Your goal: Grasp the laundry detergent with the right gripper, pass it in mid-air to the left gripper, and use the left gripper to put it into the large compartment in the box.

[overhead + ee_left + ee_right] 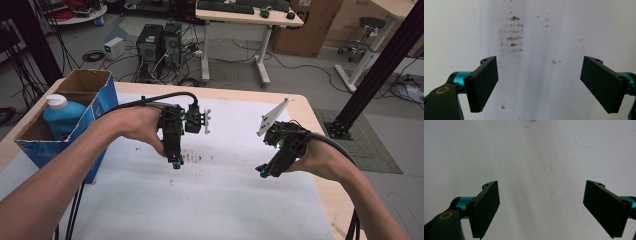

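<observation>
My left gripper (175, 164) points down over the white sheet (220, 200) near the table's middle, just left of a patch of dark smudges (196, 158). In the left gripper view its black jaws stand wide apart around bare sheet (539, 82), with the smudges (512, 37) beyond them. My right gripper (261, 172) hangs low over the sheet at the right, angled down and to the left. The right gripper view has its jaws (541, 207) wide apart too, nothing between them. A blue bottle with a white cap (61, 116) stands inside the cardboard box (95, 107) at the table's left.
The box takes up the table's left edge, close to my left forearm. Cables trail from both grippers off the near edge. A grey three-cornered plate (272, 116) sticks up from the right gripper. Beyond the table are computer towers (160, 45) and a desk on the floor.
</observation>
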`<state>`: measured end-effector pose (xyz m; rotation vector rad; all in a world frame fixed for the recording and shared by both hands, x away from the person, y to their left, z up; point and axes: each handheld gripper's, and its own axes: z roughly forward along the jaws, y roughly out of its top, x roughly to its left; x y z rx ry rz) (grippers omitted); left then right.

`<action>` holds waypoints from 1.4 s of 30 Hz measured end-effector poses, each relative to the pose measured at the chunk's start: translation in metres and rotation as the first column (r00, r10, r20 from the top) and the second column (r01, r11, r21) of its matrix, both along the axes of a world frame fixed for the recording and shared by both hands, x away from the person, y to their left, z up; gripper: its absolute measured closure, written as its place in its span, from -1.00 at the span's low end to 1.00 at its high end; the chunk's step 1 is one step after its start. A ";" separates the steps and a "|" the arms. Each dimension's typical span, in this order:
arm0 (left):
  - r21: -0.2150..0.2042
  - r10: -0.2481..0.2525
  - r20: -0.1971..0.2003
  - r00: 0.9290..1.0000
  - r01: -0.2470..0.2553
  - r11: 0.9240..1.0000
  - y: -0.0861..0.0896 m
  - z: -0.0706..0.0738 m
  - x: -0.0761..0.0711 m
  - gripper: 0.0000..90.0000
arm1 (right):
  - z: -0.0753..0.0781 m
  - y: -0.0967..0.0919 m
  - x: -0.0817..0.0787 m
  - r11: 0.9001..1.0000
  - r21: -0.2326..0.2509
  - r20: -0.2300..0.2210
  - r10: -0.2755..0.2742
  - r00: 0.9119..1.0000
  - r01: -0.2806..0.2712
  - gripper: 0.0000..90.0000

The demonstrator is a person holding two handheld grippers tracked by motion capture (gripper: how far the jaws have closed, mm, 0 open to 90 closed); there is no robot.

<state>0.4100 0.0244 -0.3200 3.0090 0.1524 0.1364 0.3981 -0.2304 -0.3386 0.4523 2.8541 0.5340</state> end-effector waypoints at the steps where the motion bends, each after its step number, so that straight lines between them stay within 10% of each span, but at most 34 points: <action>1: -0.004 0.000 0.003 1.000 0.000 1.000 0.001 -0.001 0.000 -0.67 | 0.000 0.000 0.001 1.000 -0.003 0.002 -0.002 1.000 0.002 -0.71; 42: 0.008 0.014 -0.001 1.000 -0.014 1.000 0.010 -0.003 -0.001 -0.67 | -0.003 0.003 -0.003 1.000 -0.022 0.006 -0.003 1.000 0.003 -0.71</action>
